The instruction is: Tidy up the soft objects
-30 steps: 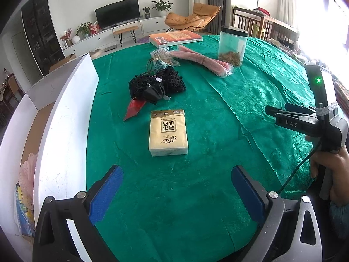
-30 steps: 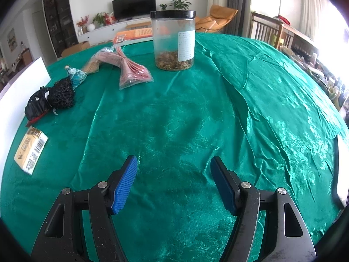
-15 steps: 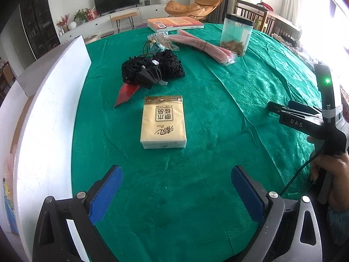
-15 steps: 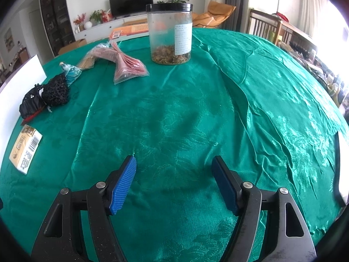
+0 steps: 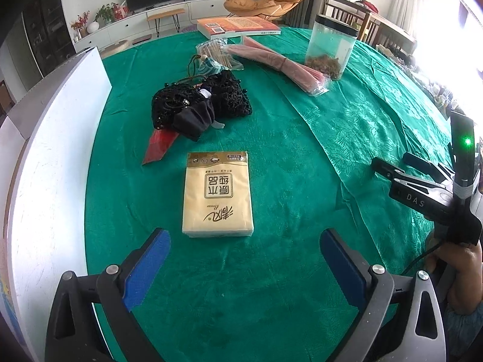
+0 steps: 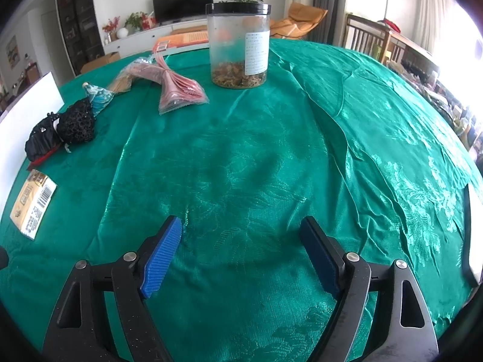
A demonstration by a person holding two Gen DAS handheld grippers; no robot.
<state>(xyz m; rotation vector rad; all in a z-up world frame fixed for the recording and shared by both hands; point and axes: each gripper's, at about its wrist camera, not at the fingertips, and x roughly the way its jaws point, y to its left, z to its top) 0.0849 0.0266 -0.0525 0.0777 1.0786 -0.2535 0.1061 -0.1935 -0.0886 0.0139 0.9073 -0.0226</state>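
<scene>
A yellow tissue pack (image 5: 218, 195) lies flat on the green tablecloth (image 5: 289, 157), just ahead of my left gripper (image 5: 245, 242), which is open and empty. Behind it lies a black mesh bundle (image 5: 201, 102) on a red card (image 5: 158, 146). The tissue pack (image 6: 32, 203) and black bundle (image 6: 65, 128) also show at the left of the right wrist view. My right gripper (image 6: 241, 235) is open and empty over bare cloth; it shows from the side in the left wrist view (image 5: 401, 166).
A white box wall (image 5: 51, 163) stands along the left table edge. At the back stand a clear jar with a black lid (image 6: 238, 45), a pink plastic packet (image 6: 178, 86), a bag of sticks (image 5: 215, 52), a blue tassel (image 6: 98, 96) and an orange book (image 5: 238, 25).
My left gripper has moved forward and lower toward the tissue pack, which now lies just ahead of the fingertips. My right gripper has drifted slightly; both stay open.
</scene>
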